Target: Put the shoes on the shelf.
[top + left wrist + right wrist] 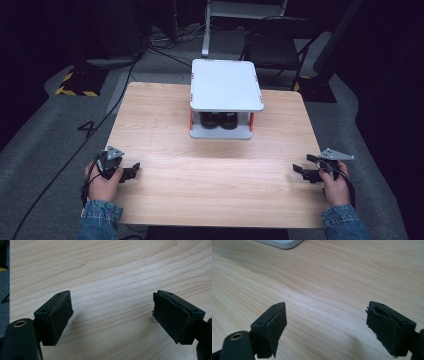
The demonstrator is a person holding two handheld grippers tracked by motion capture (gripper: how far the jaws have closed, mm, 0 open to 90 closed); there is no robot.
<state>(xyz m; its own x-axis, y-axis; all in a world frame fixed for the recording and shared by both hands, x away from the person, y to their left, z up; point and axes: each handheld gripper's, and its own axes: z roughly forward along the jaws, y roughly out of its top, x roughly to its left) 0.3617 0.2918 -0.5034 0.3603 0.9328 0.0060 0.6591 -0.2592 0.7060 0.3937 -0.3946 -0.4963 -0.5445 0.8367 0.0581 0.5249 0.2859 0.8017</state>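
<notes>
Both tools, left (pixel 131 171) and right (pixel 300 169), gape empty; the high view adds a white rack (pixel 226 85) sheltering dark shoes (pixel 219 120).

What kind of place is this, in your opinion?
Probably a lab or recording studio: a wooden table on grey carpet, black cables trailing over the floor, and yellow-black warning tape beside dark equipment.

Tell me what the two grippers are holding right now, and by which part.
Nothing. The left gripper and the right gripper both stand open over the bare wooden table, with nothing between their fingers.
</notes>
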